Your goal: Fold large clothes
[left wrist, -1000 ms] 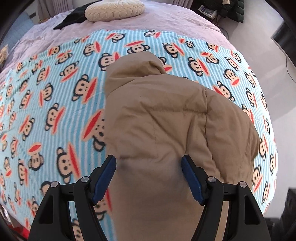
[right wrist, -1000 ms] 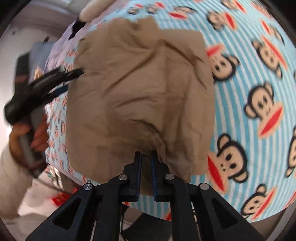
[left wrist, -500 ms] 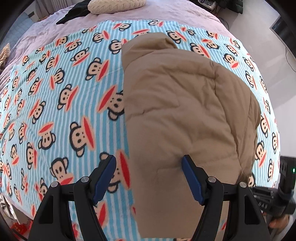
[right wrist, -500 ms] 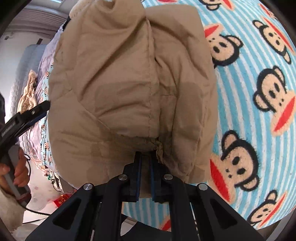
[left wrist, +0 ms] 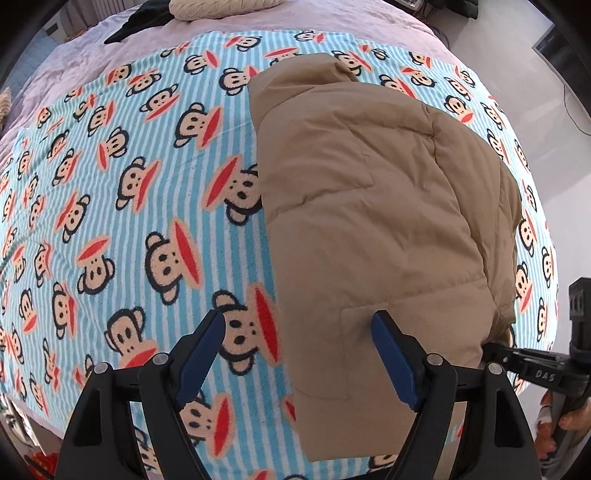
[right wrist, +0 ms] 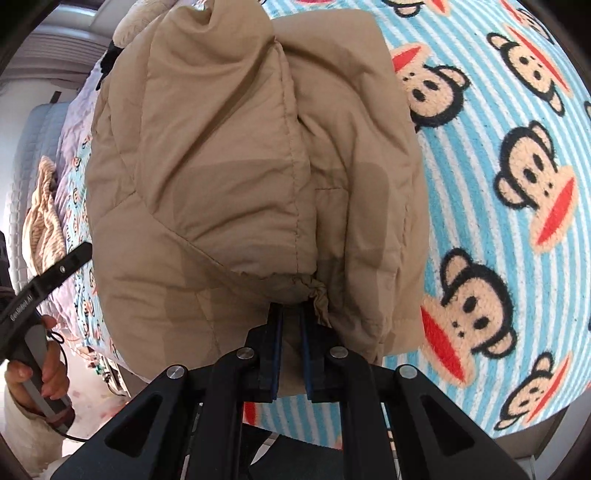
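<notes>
A tan padded jacket (left wrist: 376, 206) lies folded lengthwise on the monkey-print blanket (left wrist: 147, 177). My left gripper (left wrist: 299, 321) hovers over the jacket's near left edge. Its jaws are opening, one blue pad (left wrist: 201, 354) over the blanket and the other over the cloth, and neither presses on anything. My right gripper (right wrist: 290, 314) is shut on the jacket's bunched hem (right wrist: 314, 291) at the bed's near edge. The folded jacket (right wrist: 240, 158) bulges up in front of it. Each gripper also shows in the other's view, the right gripper (left wrist: 532, 373) low at the right and the left gripper (right wrist: 48, 280) at the left.
A cream pillow (left wrist: 221, 7) and a dark garment (left wrist: 129, 29) lie on the mauve bedspread (left wrist: 74, 66) at the far end. The floor (left wrist: 517, 48) runs along the bed's right side. A striped knit item (right wrist: 44, 221) lies far left. A hand (right wrist: 37, 380) grips the left tool's handle.
The left gripper has drifted off the jacket's middle to its left edge and its jaws have spread wider. In the right wrist view the jacket now lies doubled over, with the right grip unchanged.
</notes>
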`<state>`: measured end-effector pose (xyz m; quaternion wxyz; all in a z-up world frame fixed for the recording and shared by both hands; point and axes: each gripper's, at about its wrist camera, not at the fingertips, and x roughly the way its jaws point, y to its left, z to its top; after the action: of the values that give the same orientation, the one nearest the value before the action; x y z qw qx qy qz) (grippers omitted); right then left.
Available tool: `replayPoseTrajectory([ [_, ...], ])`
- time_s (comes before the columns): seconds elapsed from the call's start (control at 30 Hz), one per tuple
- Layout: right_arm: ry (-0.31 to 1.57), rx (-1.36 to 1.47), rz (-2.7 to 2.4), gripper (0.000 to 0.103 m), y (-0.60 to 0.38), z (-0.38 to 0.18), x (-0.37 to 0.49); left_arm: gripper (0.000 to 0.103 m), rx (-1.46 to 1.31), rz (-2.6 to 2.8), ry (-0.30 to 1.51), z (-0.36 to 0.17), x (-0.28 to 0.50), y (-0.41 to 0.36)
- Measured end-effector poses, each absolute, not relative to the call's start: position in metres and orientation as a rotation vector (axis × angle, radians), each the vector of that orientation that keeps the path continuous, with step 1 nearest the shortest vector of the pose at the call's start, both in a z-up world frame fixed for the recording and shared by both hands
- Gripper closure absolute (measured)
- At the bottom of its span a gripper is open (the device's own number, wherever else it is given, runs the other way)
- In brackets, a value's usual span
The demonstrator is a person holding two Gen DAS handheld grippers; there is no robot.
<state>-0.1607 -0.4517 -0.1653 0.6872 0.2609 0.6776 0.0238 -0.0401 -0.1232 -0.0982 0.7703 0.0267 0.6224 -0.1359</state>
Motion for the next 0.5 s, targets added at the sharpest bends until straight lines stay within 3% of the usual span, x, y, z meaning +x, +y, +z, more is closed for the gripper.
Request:
replayPoseTrajectory([
  [0.03,1.513,0.583,0.05,0.092,-0.444,-0.164,-0.158,0.0,0.063,-0.296,1.348,-0.098,-0.04,-0.123],
  [0.33,1.425,0.577,0.046,0.088,-0.456,-0.13,-0.154,0.0,0.057,-0.334,1.377,-0.11,-0.041,-0.126],
  [0.37,1.416,0.571,0.04,0.077,-0.458,-0.126,-0.152,0.0,0.044,-0.332,1.38,-0.11,-0.04,-0.126],
  [0.4,1.406,0.563,0.027,0.058,-0.46,-0.123,-0.151,0.0,0.038,-0.332,1.381,-0.112,-0.04,-0.125],
  [0.47,1.382,0.549,0.012,0.04,-0.467,-0.119,-0.148,0.0,0.028,-0.334,1.384,-0.113,-0.039,-0.125],
  [0.5,1.375,0.542,0.006,0.038,-0.47,-0.118,-0.146,0.0,0.025,-0.336,1.385,-0.114,-0.038,-0.125],
])
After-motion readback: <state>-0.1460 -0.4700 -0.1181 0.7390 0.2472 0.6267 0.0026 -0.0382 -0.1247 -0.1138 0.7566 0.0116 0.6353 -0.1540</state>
